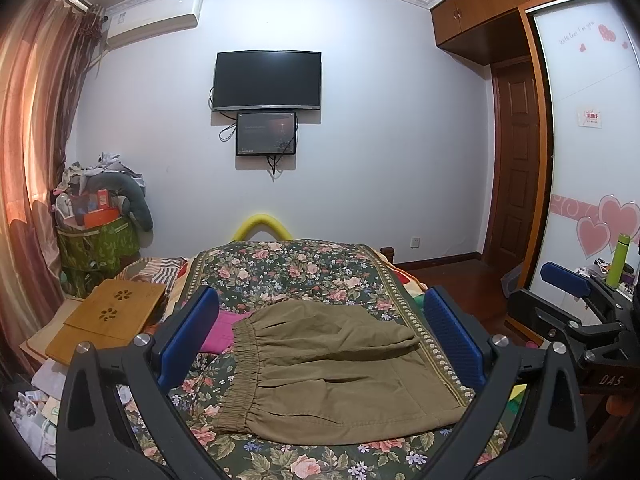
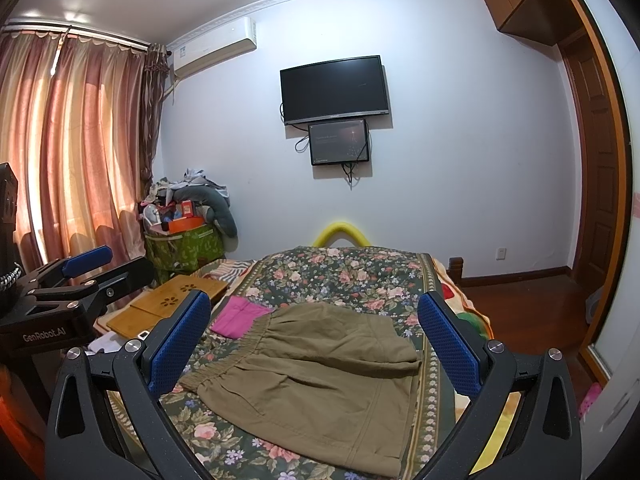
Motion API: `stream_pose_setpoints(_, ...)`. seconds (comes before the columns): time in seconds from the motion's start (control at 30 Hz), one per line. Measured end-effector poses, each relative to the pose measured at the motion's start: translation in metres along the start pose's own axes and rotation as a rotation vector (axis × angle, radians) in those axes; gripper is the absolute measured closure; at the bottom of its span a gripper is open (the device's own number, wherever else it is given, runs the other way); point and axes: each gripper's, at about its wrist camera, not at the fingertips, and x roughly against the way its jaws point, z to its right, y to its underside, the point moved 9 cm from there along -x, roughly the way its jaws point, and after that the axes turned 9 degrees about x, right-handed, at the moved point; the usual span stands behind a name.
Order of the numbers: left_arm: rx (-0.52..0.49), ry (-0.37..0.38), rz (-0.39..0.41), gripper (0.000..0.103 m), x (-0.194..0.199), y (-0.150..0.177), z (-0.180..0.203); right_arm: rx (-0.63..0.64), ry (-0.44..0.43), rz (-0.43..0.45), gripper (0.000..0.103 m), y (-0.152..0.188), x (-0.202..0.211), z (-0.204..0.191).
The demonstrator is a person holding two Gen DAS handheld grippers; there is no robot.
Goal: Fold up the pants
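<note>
Olive-brown pants lie folded into a compact stack on the floral bedspread, elastic waistband toward the left. In the right wrist view the same pants sit between my fingers' line of sight. My left gripper is open above the bed, its blue pads well apart and empty. My right gripper is open too, holding nothing. The right gripper shows at the right edge of the left wrist view. The left gripper shows at the left edge of the right wrist view.
A pink cloth lies on the bed beside the waistband. A wooden lap tray rests left of the bed. A heaped green bag stands by the curtains. A TV hangs on the far wall; wardrobe and door at right.
</note>
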Motion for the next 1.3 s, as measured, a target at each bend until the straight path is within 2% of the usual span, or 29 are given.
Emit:
stream_pose_setpoints(0.53, 0.017, -0.007, -0.011, 0.000, -0.009, 0.002, -0.005, 0.004, -0.005, -0.025, 0.000, 0.009, -0.008, 0.000)
stream_pose_setpoints(0.73, 0.034, -0.015, -0.061, 0.000, -0.033, 0.010, -0.013, -0.014, -0.016, -0.072, 0.000, 0.024, -0.028, 0.008)
stream_pose_setpoints(0.9, 0.084, -0.032, -0.165, 0.000, -0.074, 0.029, -0.031, -0.043, -0.005, -0.159, 0.000, 0.052, -0.060, 0.023)
stream_pose_setpoints(1.0, 0.114, -0.083, -0.241, 0.000, -0.106, 0.046, -0.052, -0.038, 0.012, -0.214, 0.000, 0.070, -0.080, 0.034)
stream_pose_setpoints(1.1, 0.118, -0.143, -0.313, 0.000, -0.136, 0.068, -0.070, -0.031, 0.028, -0.283, 0.000, 0.093, -0.100, 0.046)
stream_pose_setpoints(1.3, 0.128, -0.192, -0.488, 0.000, -0.194, 0.119, -0.107, -0.061, 0.020, -0.445, 0.000, 0.141, -0.132, 0.068)
